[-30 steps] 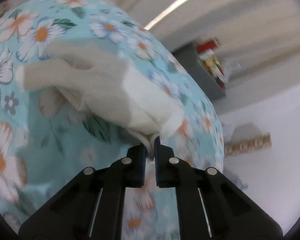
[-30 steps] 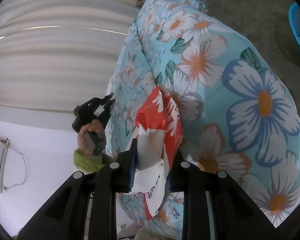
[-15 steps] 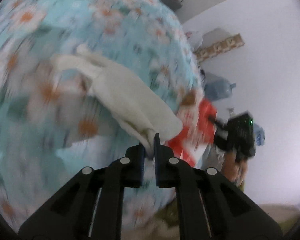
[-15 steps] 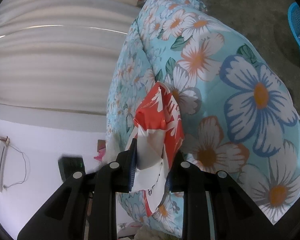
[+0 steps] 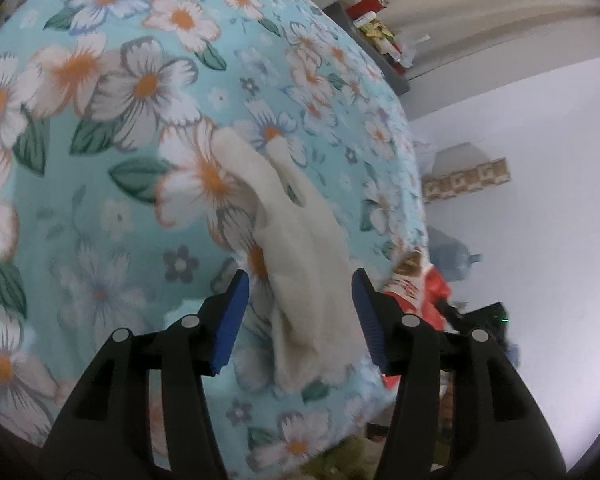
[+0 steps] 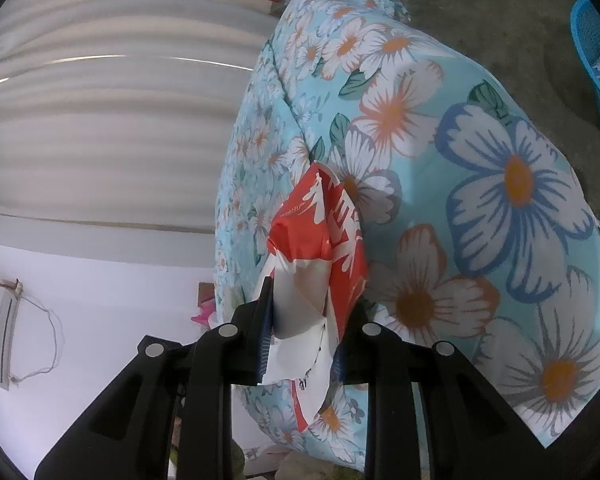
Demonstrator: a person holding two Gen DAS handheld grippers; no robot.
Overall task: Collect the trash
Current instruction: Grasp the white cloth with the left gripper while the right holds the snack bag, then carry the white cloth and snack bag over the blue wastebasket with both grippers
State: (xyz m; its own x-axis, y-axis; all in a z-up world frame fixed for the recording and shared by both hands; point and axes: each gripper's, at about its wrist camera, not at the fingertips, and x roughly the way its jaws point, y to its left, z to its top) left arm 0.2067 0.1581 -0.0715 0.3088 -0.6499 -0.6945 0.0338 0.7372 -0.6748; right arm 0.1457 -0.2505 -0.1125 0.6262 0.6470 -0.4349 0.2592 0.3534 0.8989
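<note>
Your left gripper (image 5: 300,304) had its jaws opening, the blue pads standing apart on either side of the white tissue (image 5: 300,248) without pressing it. That tissue lay crumpled on the floral sheet (image 5: 120,160), close to the sheet's near edge, its far end reaching toward the middle. Your right gripper (image 6: 304,320) was clamped on the red and white bag (image 6: 320,248), which stood up between the fingers over the same sheet. A blue basket (image 6: 596,60) sat on the floor past the sheet's far side.
</note>
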